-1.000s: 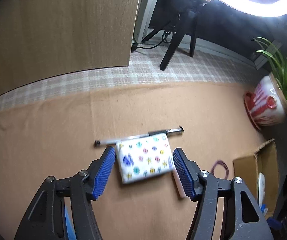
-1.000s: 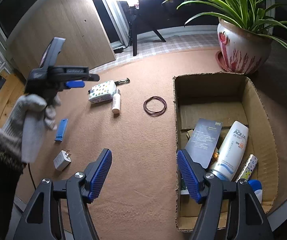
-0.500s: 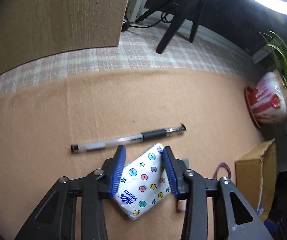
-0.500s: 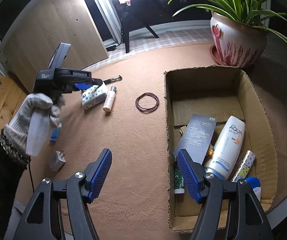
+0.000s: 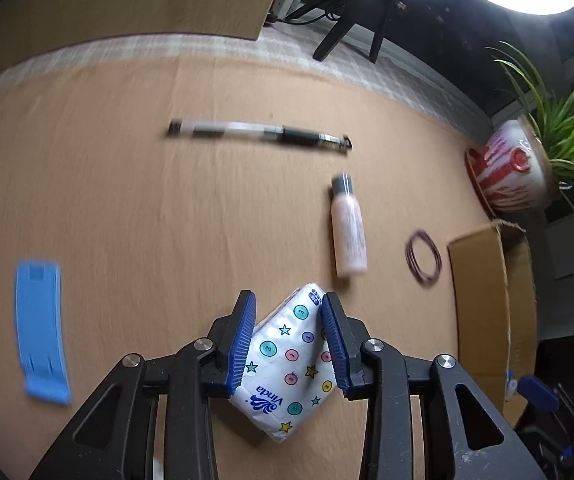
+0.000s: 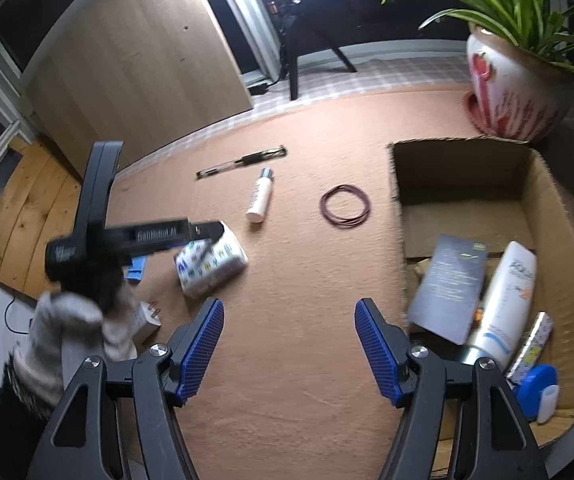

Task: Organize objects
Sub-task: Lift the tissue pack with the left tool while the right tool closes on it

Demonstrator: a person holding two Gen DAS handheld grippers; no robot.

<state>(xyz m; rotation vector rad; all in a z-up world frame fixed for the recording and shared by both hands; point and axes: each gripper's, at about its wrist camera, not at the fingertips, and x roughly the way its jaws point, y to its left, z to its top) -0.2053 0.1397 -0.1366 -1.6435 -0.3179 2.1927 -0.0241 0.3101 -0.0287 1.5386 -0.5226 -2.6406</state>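
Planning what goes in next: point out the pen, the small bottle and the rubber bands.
pen (image 5: 259,136): left wrist view, middle of barrel.
small bottle (image 5: 349,236): left wrist view, pale body.
rubber bands (image 6: 327,210): right wrist view, left side of loop.

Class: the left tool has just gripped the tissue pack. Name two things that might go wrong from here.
1. The tissue pack sits skewed, corner-on, between the left tool's pads; being soft, it may twist or slip out when carried.
2. The way to the cardboard box runs near the small bottle and rubber bands; a low carry might knock them.
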